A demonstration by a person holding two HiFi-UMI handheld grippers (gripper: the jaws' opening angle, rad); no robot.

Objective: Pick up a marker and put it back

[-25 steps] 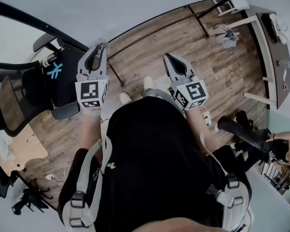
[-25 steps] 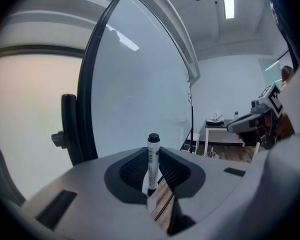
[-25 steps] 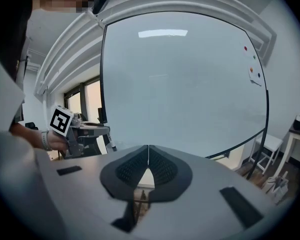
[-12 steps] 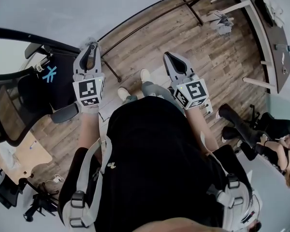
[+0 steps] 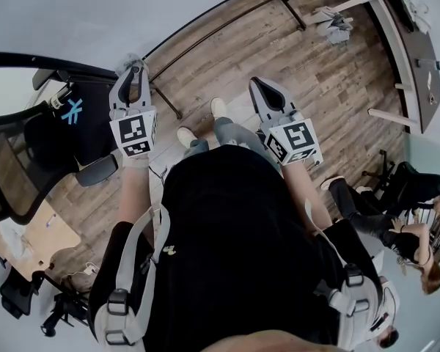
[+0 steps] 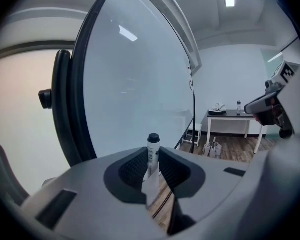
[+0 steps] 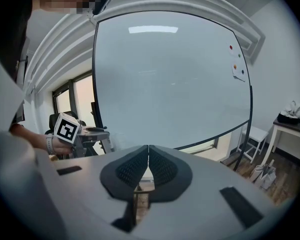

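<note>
A white marker (image 6: pixel 153 150) with a black cap stands upright between the jaws of my left gripper (image 6: pixel 151 159), which is shut on it. In the head view the left gripper (image 5: pixel 135 73) points at the bottom edge of the large whiteboard (image 5: pixel 117 13); the marker itself is hard to make out there. My right gripper (image 5: pixel 259 88) is held level with it to the right, over the wooden floor. Its jaws meet with nothing between them in the right gripper view (image 7: pixel 148 150), facing the whiteboard (image 7: pixel 170 79).
A black mesh office chair (image 5: pixel 18 160) stands at the left, close to my left arm. A dark table (image 5: pixel 419 46) with white legs is at the far right. A seated person (image 5: pixel 396 233) is at the lower right. The whiteboard's stand legs (image 5: pixel 169 105) reach over the floor.
The left gripper with the marker has moved a little up and left toward the whiteboard. The right gripper has hardly shifted. The person at the lower right has moved.
</note>
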